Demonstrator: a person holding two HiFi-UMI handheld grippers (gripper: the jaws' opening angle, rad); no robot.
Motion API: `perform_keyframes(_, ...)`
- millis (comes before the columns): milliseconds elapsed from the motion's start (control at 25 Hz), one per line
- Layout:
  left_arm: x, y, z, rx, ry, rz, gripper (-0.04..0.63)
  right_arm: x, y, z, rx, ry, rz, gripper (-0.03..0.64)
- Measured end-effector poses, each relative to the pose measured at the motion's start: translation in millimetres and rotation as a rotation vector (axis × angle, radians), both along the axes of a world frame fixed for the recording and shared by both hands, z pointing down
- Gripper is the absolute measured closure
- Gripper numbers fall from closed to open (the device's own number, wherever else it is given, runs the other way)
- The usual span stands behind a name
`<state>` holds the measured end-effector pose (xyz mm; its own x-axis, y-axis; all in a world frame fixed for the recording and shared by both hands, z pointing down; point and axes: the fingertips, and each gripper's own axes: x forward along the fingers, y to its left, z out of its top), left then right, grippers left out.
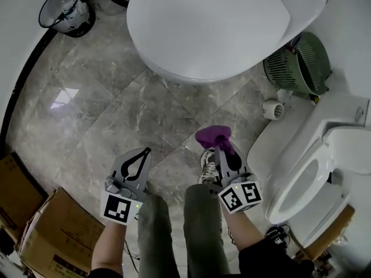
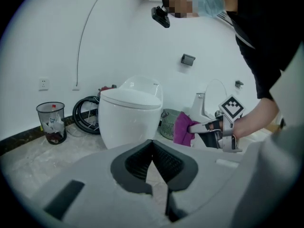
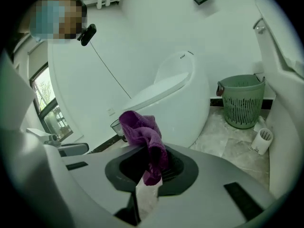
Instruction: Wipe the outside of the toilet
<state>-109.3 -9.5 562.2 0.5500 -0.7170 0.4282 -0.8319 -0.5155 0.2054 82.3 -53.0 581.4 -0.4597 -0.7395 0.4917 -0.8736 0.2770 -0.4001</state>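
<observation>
A white toilet point(image 1: 208, 28) with its lid down fills the top of the head view; it also shows in the left gripper view point(image 2: 129, 115) and the right gripper view point(image 3: 175, 99). My right gripper point(image 1: 222, 149) is shut on a purple cloth point(image 1: 212, 136), held over the floor just short of the toilet's front. The cloth point(image 3: 147, 141) bunches above the jaws and hangs down between them. My left gripper point(image 1: 137, 161) hovers lower left, shut with nothing in it; its tips meet point(image 2: 152, 144). From there I see the right gripper point(image 2: 209, 127) and the cloth point(image 2: 183, 128).
A second toilet point(image 1: 313, 178) with its seat open stands at the right. Between the two toilets sit a green basket point(image 1: 298, 62) and a small white cup point(image 1: 272, 110). A black wire bin point(image 1: 65, 9) stands by the far wall, cardboard boxes point(image 1: 52, 230) lie at lower left.
</observation>
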Motion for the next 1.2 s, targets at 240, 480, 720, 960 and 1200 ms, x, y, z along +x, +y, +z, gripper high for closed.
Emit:
perform_keyframes(240, 0, -1, -97, 0.036, 0.088, -0.061, 0.592, -7, 12, -100, 0.005, 0.023, -0.014, 0.569)
perform_keyframes(480, -6, -2, -197, 0.077, 0.092, -0.063, 0.592, -26, 6, -203, 0.042, 0.034, -0.060, 0.569)
perform_keyframes(720, -24, 7, -278, 0.117, 0.079, -0.095, 0.592, -52, 11, -288, 0.074, -0.011, -0.086, 0.569)
perform_keyframes(960, -43, 19, -365, 0.190, 0.074, -0.113, 0.592, -87, 20, -377, 0.151, -0.028, -0.185, 0.569)
perform_keyframes(1200, -51, 29, -456, 0.273, 0.070, -0.115, 0.592, -107, 32, -468, 0.242, 0.009, -0.271, 0.569)
